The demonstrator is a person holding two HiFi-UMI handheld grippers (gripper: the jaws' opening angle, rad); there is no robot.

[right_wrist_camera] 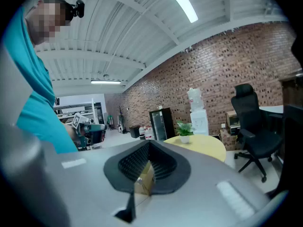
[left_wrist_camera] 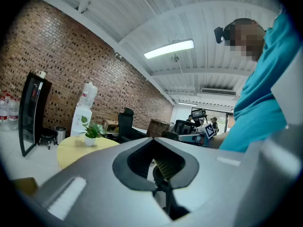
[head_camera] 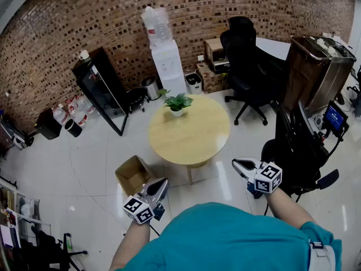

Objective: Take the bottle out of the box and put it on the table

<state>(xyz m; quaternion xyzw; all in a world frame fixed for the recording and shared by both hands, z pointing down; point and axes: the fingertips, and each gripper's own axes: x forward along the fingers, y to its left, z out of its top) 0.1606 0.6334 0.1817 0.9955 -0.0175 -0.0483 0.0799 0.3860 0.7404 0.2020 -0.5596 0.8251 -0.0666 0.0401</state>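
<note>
The open cardboard box [head_camera: 134, 174] stands on the floor left of the round wooden table [head_camera: 189, 133]. No bottle shows inside it from the head view. My left gripper [head_camera: 163, 182] is held level just right of the box, shut with nothing in it. My right gripper [head_camera: 236, 163] is at the table's near right edge, also shut and empty. In the left gripper view, the left gripper [left_wrist_camera: 154, 140] faces the table [left_wrist_camera: 80, 149], with a corner of the box [left_wrist_camera: 22, 185] at lower left. In the right gripper view, the box [right_wrist_camera: 143, 179] shows through the right gripper [right_wrist_camera: 149, 144].
A small potted plant [head_camera: 177, 103] stands at the table's far edge. Black office chairs [head_camera: 246, 66] are at the right, and a water dispenser [head_camera: 166, 55] and a black glass-door cabinet [head_camera: 101, 89] stand by the brick wall. White tiled floor surrounds the table.
</note>
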